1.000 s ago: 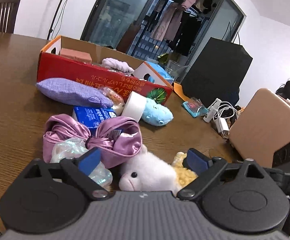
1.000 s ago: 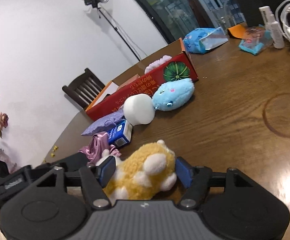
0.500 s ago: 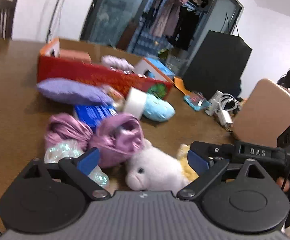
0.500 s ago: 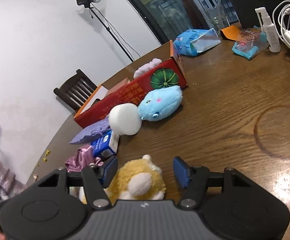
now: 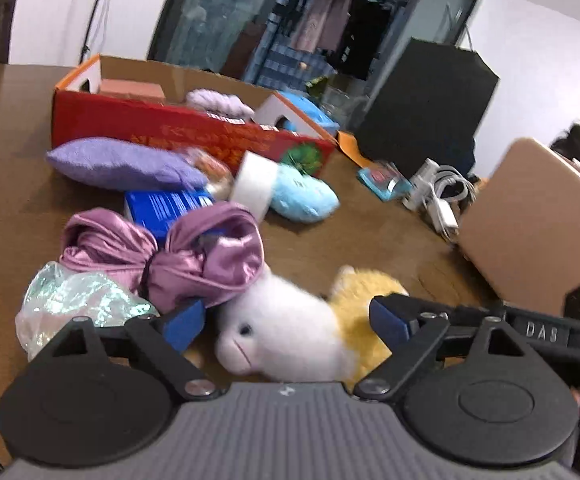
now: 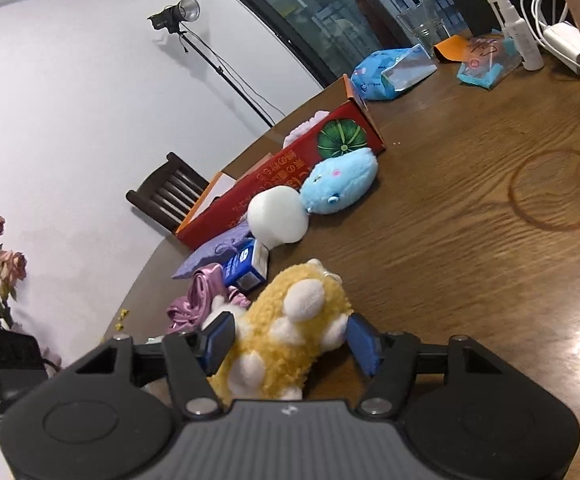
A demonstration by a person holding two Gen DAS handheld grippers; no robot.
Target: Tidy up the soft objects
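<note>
**Soft goods on brown wooden table, two tongs at work**

Right gripper [image 6: 288,338]: straddled the fluffy yellow-and-white plush toy [image 6: 290,330]; blue pads touching its fur on both sides, jaws lately narrowed onto it; whether lifted or resting on the brown wooden table [image 6: 469,240], could not tell.
Left gripper [image 5: 286,320]: spread wide, lately eased inward slightly; white fluffy plush toy [image 5: 286,332] between the blue pads, apart from both; not gripped.
Yellow plush seen in left view directly behind the white one, touching it.
Shiny mauve satin bow-shaped bundle [image 5: 162,252]: just left of the white plush, touching it.
Iridescent crinkled plastic bag [image 5: 74,300]: in front of the bow, near the left pad.
Blue printed carton [image 5: 166,208], lavender knitted pillow [image 5: 122,164], white cylindrical sponge [image 6: 278,220], light-blue plush animal [image 6: 337,184]: ranged along the front of the red open cardboard box [image 5: 162,128].
Inside the box: pale lilac knitted item [image 5: 218,102], pink block [image 5: 132,88]
</note>
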